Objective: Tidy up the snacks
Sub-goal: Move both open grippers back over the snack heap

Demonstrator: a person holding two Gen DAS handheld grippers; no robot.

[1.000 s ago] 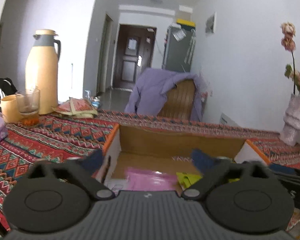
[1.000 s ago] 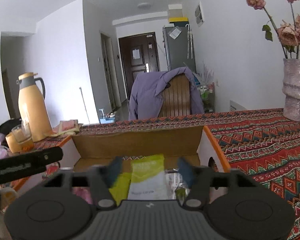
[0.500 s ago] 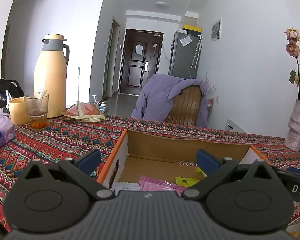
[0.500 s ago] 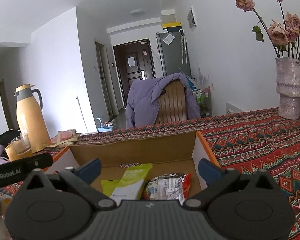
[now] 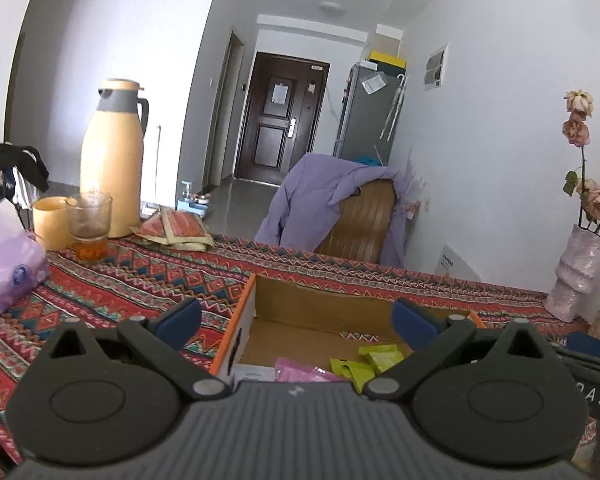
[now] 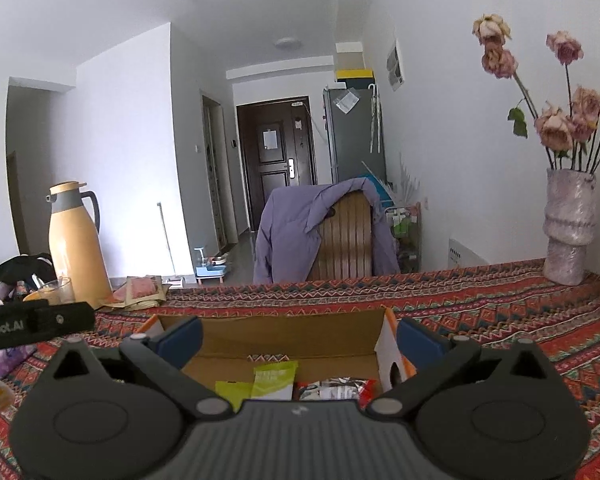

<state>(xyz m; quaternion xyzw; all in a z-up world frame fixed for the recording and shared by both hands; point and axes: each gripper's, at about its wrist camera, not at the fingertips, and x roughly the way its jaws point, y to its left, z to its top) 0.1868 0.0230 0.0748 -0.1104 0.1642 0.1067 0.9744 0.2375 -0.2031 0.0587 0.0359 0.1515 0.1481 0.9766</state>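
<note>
Beyond both tools, low in each frame, snack packets (image 6: 274, 378) are lying in the cardboard box (image 5: 324, 306); left tool (image 5: 296, 320) and right tool (image 6: 298, 338) are hovering spread, empty, seemingly equally near.

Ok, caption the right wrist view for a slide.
Open right gripper above a cardboard box holding green and red snack packets.

An open cardboard box (image 6: 284, 340) sits on the table (image 6: 480, 312), snack packets (image 6: 274, 378) lying side by side inside it. At the table's far left stand a thermos jug (image 5: 112, 160), a glass (image 5: 89, 220) before it and a tissue pack (image 5: 8, 268) nearer still. A vase (image 6: 568, 224) stands far right. Behind the table, a jacket (image 6: 296, 232) hangs over a chair (image 6: 346, 240).
</note>
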